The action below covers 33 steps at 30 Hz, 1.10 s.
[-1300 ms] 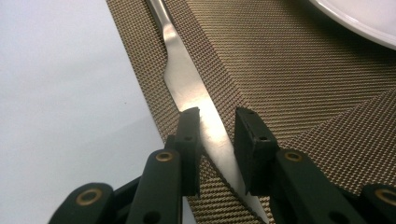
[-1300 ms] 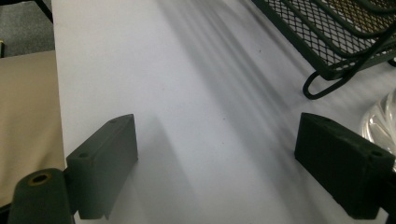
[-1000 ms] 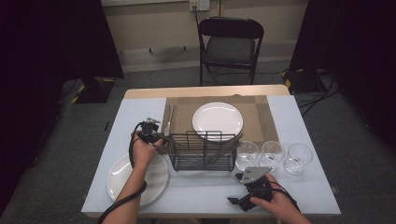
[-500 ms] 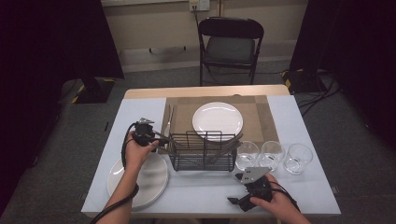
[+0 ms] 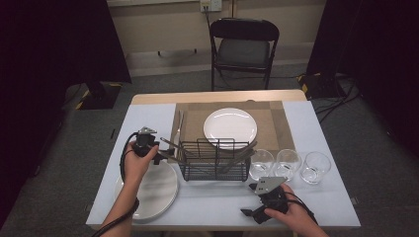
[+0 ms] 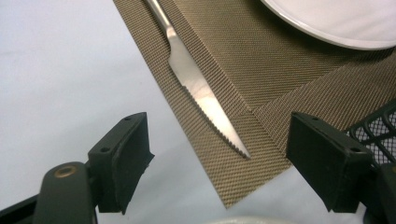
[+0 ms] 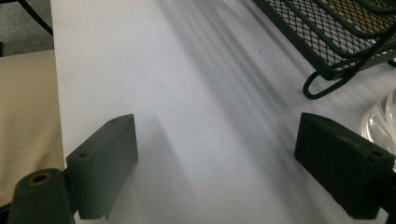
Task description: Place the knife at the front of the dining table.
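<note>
1. The desk (image 5: 148, 118) carries a brown placemat (image 6: 299, 70); along its left edge lies the knife (image 6: 201, 91).
2. The left hand-held gripper (image 6: 224, 163) has just been opening; its jaws stand wide and empty above the knife.
3. The right hand-held gripper (image 7: 224, 172) is wide open too, empty.
4. The knife seems stiff, light and slippery; I would grip the handle.
5. Its long axis follows the placemat edge, serrated tip toward the person.

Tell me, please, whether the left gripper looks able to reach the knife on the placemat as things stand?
Probably yes: the left gripper is open, and the knife lies bare on the placemat just beyond it, nothing between.
</note>
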Tool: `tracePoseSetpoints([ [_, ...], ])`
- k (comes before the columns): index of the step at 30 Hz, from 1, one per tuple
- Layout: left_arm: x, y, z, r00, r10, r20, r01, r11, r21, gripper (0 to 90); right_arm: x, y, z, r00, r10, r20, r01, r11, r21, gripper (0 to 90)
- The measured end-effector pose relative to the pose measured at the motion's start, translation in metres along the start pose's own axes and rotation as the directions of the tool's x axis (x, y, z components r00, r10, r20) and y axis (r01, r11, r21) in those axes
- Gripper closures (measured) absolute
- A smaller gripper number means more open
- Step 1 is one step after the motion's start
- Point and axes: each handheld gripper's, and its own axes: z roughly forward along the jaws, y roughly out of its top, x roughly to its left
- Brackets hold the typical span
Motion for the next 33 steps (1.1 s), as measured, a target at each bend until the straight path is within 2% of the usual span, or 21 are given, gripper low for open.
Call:
tracePoseSetpoints([
  [7, 0.000, -0.004, -0.008, 0.9997, 0.024, 0.000, -0.024, 0.9996, 0.013, 22.0, 0.000, 0.000, 0.000, 1.0000, -0.001, 0.000, 0.001, 1.0000, 0.000, 12.0],
  [16, -0.001, -0.010, -0.015, 0.9997, 0.011, 0.024, -0.011, 0.9999, 0.001, 21.6, 0.000, 0.000, 0.000, 1.0000, -0.003, 0.001, 0.003, 1.0000, 0.000, 12.0],
  [21, -0.004, -0.011, -0.019, 0.9988, 0.030, 0.040, -0.030, 0.9995, 0.012, 21.2, 0.000, 0.000, 0.000, 1.0000, -0.003, 0.001, 0.003, 1.0000, 0.001, 12.0],
  [26, -0.004, -0.012, -0.025, 0.9991, 0.019, 0.038, -0.020, 0.9998, 0.008, 20.9, 0.000, 0.000, 0.000, 1.0000, -0.005, 0.000, 0.005, 1.0000, 0.001, 11.9],
  [29, -0.003, -0.015, -0.028, 0.9989, 0.030, 0.035, -0.031, 0.9995, 0.009, 20.4, 0.000, 0.000, 0.000, 1.0000, -0.006, 0.000, 0.006, 1.0000, 0.001, 11.9],
  [32, -0.004, -0.017, -0.031, 0.9990, 0.021, 0.040, -0.021, 0.9998, -0.001, 20.4, 0.000, 0.000, 0.000, 1.0000, -0.006, 0.001, 0.006, 1.0000, 0.002, 11.9],
  [33, -0.003, -0.018, -0.033, 0.9986, 0.032, 0.042, -0.032, 0.9995, 0.006, 20.4, 0.000, 0.000, 0.000, 1.0000, -0.006, 0.001, 0.006, 1.0000, 0.002, 11.9],
])
